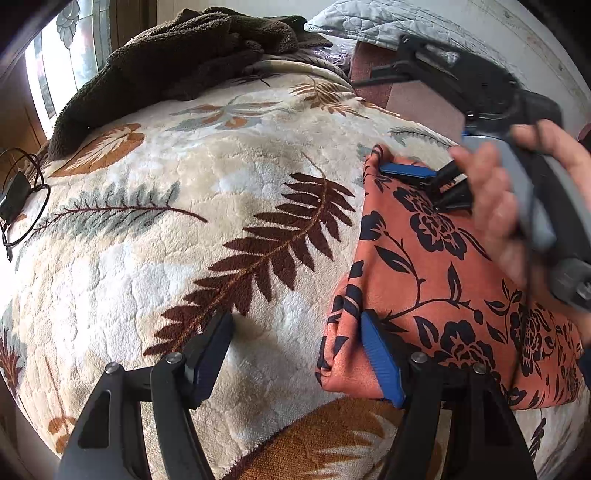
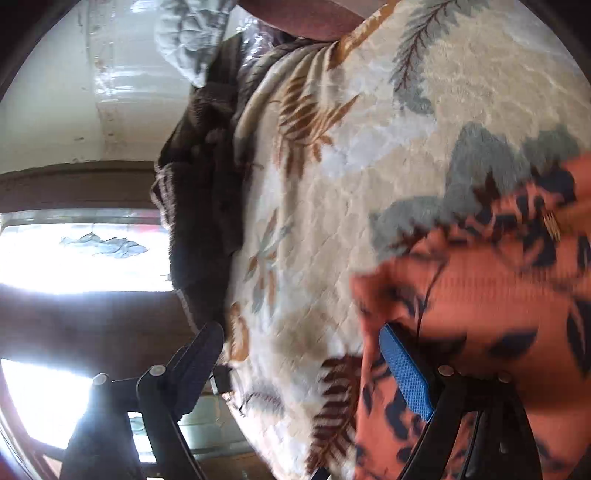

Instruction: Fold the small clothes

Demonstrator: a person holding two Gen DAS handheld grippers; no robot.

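Covering the bed, leaf-print plush blanket [image 1: 221,192]; brown throw [image 1: 177,55], bright window [image 1: 70,44]; both grippers' fingers released.

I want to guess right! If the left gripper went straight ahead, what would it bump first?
Probably the blanket. The left gripper is open and points down at it; the cloth lies by one finger.

Bed blanket [image 1: 177,206]: thick plush fleece, matt, quilted-looking pile, leaf print. Orange cloth [image 1: 436,266]: thin smooth fabric, slight sheen, black flower print. Brown throw [image 1: 177,55]: shaggy terry-like pile, matt. Grey quilt [image 1: 369,18]: stitched cotton-like cloth, matt. Left gripper [image 1: 295,362]: black matt plastic arms, shiny metal pivot pins; fingers [image 1: 380,365] have blue ribbed rubbery pads. Right gripper [image 2: 314,373]: same black plastic, blue textured pad. Wall [image 2: 55,122]: glossy painted, scuffed.
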